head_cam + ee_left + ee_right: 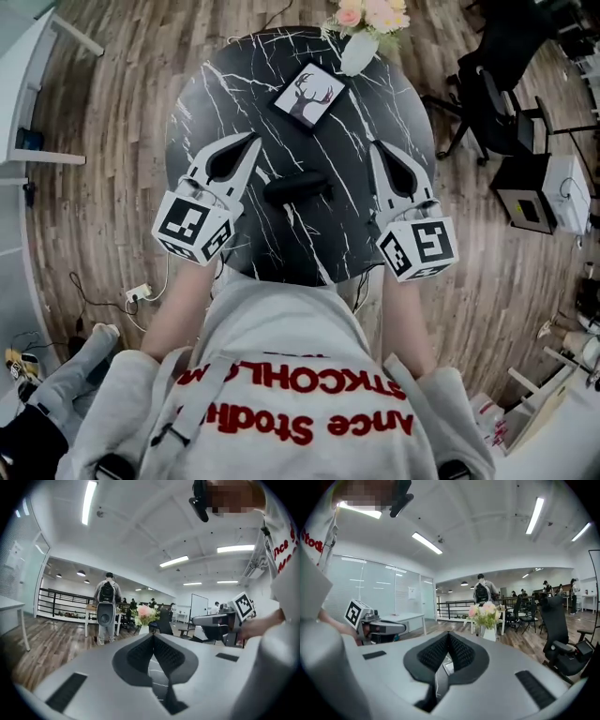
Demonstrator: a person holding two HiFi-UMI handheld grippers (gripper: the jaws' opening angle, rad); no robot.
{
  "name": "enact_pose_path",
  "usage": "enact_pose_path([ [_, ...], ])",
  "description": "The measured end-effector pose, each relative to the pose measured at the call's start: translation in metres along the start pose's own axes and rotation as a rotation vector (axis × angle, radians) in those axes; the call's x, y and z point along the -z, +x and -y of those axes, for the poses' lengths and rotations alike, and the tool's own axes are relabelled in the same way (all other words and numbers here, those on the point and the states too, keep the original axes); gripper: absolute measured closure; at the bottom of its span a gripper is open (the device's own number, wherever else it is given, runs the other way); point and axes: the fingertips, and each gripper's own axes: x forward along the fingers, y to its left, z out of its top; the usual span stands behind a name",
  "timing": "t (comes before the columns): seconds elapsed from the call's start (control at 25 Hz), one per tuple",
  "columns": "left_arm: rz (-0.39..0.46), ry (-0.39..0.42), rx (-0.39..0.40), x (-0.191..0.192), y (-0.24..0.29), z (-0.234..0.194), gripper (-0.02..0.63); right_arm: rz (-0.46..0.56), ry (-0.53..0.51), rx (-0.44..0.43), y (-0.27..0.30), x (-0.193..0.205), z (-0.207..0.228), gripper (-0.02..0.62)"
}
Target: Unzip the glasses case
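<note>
The black glasses case (297,188) lies alone on the round black marble table (225,84). Nothing touches it. In the head view my left gripper (254,141) hangs above the table to the case's left. My right gripper (374,145) hangs to its right. Both are raised and point roughly level, away from the person. The left gripper view shows the left gripper (153,636) with its jaws together and nothing between them. The right gripper (448,634) is likewise shut and empty in its own view. The case does not show in either gripper view.
A framed deer picture (307,97) and a white vase of flowers (361,37) stand at the table's far side. Black office chairs (497,94) are at the right. A white desk (28,84) is at the left. A person with a backpack (107,606) stands farther off.
</note>
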Motion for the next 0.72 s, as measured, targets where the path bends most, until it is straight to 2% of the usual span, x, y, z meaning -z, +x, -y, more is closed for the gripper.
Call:
enact_pose_path([
  [0.16, 0.078, 0.006, -0.044, -0.031, -0.009, -0.003, 0.598, 0.072, -0.013, 0.016, -0.007, -0.034, -0.008, 0.580],
  [0.36, 0.133, 0.004, -0.086, -0.056, -0.020, -0.005, 0.598, 0.126, -0.011, 0.022, -0.014, -0.056, -0.013, 0.580],
  [0.72, 0.160, 0.037, -0.129, -0.073, -0.034, -0.006, 0.598, 0.169, -0.022, 0.046, -0.022, -0.070, -0.014, 0.580],
])
